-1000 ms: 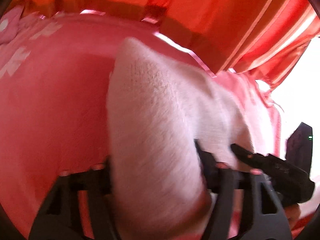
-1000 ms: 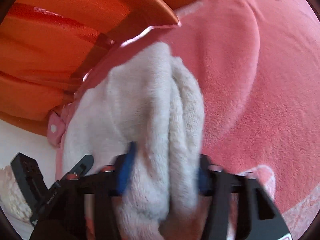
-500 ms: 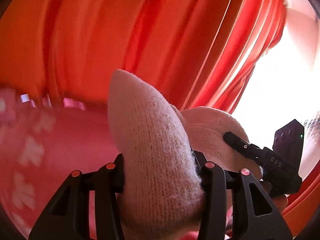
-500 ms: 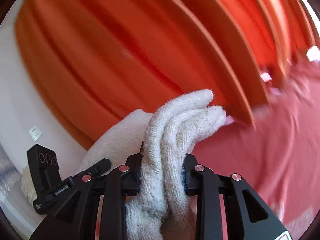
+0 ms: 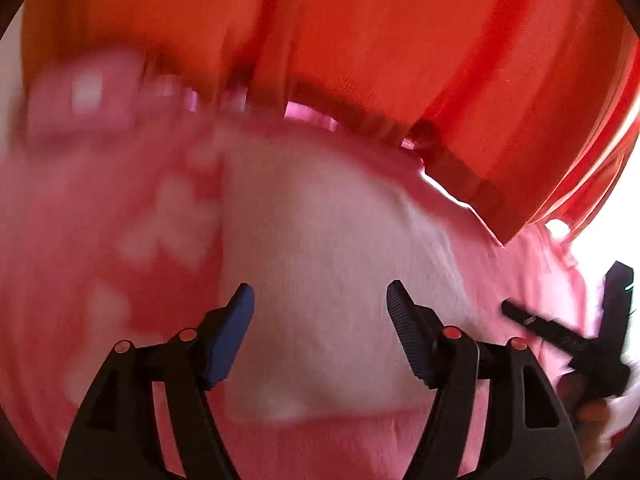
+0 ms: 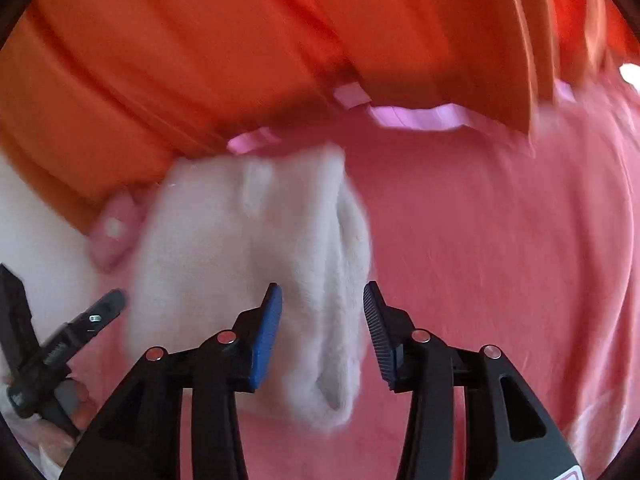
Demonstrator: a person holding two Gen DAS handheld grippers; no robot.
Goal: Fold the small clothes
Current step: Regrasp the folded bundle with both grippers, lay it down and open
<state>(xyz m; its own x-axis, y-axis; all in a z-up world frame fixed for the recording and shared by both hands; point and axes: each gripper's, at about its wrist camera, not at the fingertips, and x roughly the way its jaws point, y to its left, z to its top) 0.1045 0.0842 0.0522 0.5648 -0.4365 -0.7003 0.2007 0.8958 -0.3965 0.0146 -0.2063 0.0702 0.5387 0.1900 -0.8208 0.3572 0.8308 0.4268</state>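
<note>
framing the white knitted garment [image 5: 332, 280] from either end, the left gripper [image 5: 320, 332] and the right gripper [image 6: 322, 330] both stand with jaws apart, having just been opening, and the blue pads [image 6: 266, 336] press on nothing, though the cloth lies between each pair in view. the garment lies folded and loose on the pink blanket [image 6: 500, 240], its doubled edge towards the right gripper, with pale flower shapes on the blanket to its left in the left wrist view. beyond it, orange curtains [image 5: 400, 40] hang along the blanket's far edge, all somewhat blurred.
</note>
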